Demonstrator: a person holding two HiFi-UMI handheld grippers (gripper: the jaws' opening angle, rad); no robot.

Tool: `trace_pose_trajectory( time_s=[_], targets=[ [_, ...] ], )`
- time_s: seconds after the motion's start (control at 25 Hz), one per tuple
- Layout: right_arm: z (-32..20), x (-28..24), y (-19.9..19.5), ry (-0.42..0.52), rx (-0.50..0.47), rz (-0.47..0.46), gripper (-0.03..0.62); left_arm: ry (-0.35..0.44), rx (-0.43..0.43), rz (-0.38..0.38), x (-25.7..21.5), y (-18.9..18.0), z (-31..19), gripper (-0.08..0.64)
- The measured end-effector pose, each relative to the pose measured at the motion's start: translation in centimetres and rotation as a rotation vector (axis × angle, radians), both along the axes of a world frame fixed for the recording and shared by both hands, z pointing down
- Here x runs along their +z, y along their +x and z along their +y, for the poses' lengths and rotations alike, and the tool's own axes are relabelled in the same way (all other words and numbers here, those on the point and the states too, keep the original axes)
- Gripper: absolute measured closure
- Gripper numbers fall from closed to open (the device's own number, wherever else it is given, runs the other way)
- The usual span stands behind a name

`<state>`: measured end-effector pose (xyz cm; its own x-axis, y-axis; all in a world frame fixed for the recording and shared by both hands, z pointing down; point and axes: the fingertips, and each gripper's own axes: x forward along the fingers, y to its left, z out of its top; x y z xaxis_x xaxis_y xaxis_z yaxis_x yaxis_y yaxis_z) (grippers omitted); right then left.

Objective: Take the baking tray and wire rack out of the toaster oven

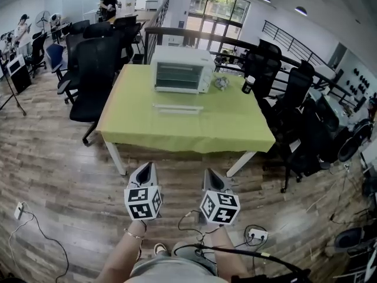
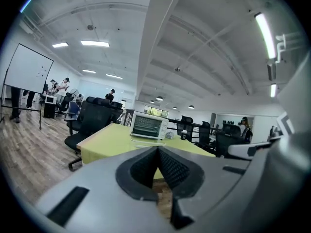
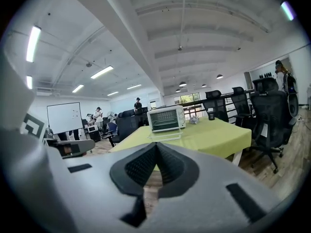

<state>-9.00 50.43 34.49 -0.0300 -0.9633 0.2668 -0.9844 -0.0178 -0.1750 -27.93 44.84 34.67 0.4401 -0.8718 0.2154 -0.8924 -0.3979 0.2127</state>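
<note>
Grey hand-held grippers [image 1: 147, 167] [image 1: 211, 173] closed, tilted slightly down.

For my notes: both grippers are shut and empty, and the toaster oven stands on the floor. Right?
No. The head view shows the toaster oven on the table instead. The left gripper and right gripper are shut and empty.

Toaster oven [image 1: 181, 69] sits on table [image 1: 182, 128], twd its far side. A flat panel [image 1: 178, 107] lies just before the oven — crumpled obj [image 1: 221, 82] just right of it, dark container [image 1: 248, 85] farther right. Office chairs [image 1: 94, 69] stand left of the oven, off the table.
</note>
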Motion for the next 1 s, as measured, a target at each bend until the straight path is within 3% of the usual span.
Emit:
trace_pose_trajectory(
  time_s=[0.44, 1.0],
  targets=[
    [-3.7, 2.8, 1.9, -0.051, 0.043, -0.023, 0.592, -0.019, 0.038, -0.018, 2.1, 1.7, -4.2, 0.56],
    [-18.7, 1.6, 6.9, -0.035, -0.031, -0.051, 0.592, -0.022, -0.008, -0.041, 1.1, 7.2, -17.7, 0.56]
  ],
)
